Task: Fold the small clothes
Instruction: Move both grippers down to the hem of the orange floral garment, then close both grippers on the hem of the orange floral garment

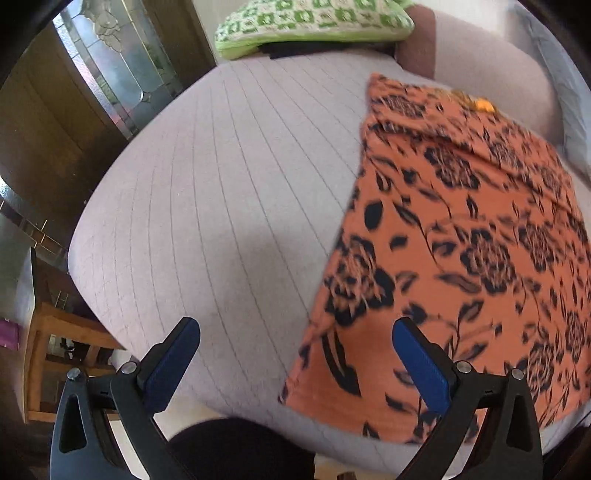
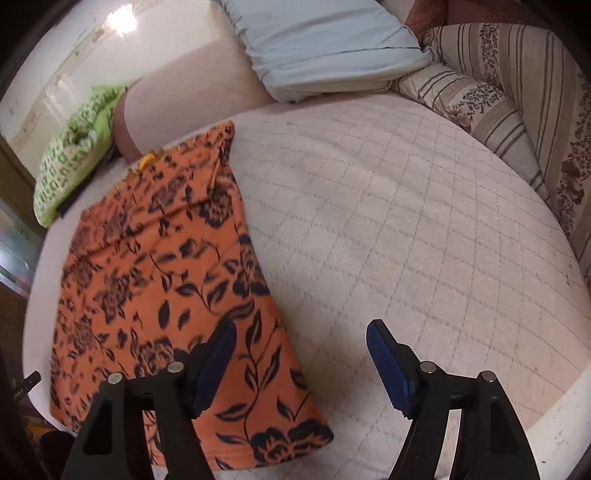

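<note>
Quilted pale sofa seat (image 2: pixel 388 206) fills both my views, with a green patterned cushion (image 1: pixel 314 26) at its far end and a light blue pillow (image 2: pixel 325 44) against the back. On it the orange garment with black flowers (image 2: pixel 159 280) lies flat, folded into a long panel, near the front edge. My left gripper (image 1: pixel 295 354) hangs wide open over its left edge; my right gripper (image 2: pixel 301 354) stands open over its right edge, holding nothing. Bare quilt lies clear on both sides.
</note>
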{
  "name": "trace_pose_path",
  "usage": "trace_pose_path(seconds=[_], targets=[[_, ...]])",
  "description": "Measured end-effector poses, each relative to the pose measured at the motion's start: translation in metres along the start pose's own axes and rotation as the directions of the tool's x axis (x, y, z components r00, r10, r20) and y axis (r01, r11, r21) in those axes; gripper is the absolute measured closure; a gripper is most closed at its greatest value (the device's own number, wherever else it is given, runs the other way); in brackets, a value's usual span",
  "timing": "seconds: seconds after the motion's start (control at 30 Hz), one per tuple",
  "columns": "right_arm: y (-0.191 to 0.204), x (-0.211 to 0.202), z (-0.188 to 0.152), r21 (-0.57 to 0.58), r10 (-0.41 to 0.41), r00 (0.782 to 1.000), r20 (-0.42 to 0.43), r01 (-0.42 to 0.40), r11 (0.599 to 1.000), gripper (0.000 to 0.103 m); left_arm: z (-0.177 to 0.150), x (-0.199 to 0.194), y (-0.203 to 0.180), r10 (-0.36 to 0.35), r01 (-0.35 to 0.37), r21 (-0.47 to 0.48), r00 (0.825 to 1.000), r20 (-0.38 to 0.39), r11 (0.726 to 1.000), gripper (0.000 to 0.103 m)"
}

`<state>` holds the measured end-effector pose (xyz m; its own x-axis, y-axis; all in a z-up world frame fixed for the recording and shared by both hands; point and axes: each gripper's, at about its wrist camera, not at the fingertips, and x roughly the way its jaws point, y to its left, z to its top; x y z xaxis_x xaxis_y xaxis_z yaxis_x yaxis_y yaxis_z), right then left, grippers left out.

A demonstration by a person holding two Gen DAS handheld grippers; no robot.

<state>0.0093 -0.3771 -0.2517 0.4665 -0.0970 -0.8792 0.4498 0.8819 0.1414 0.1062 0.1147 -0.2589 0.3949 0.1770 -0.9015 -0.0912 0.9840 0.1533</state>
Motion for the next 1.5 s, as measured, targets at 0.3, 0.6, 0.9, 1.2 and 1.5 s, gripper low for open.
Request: trace_pose_path(seconds=[0.3, 0.6, 0.9, 1.2, 1.5], targets=[[0.023, -0.006, -0.040, -0.033, 0.055, 0.998, -0.025, -0.056, 0.998, 0.025, -0.023, -0.025, -0.023, 0.030, -0.036, 0.082, 0.997, 0.074, 0.996, 0.000], [0.045, 0.000, -0.066, -0.074, 0.069, 0.995, -0.068, -0.074, 0.994, 0.024, -0.032, -0.029, -0.037, 0.034, -0.046, 0.115, 0.994, 0.104, 0.992, 0.000], [0.053, 0.000, -0.065, -0.104, 0.052, 0.997, -0.058, -0.058, 0.993, 0.024, -0.028, -0.035, -0.038, 0.020, -0.033, 0.103, 0.991, 0.130, 0.994, 0.000], [0.049, 0.004, -0.063, -0.091, 0.047, 0.997, -0.061, -0.052, 0.994, 0.024, -0.025, -0.022, -0.035, 0.028, -0.037, 0.090, 0.994, 0.105, 0.995, 0.000], [0.014, 0.011, -0.042, -0.038, -0.008, 0.999, -0.048, 0.007, 0.999, 0.024, 0.001, 0.036, 0.034, -0.046, 0.034, -0.122, 0.994, -0.103, 0.992, 0.000]])
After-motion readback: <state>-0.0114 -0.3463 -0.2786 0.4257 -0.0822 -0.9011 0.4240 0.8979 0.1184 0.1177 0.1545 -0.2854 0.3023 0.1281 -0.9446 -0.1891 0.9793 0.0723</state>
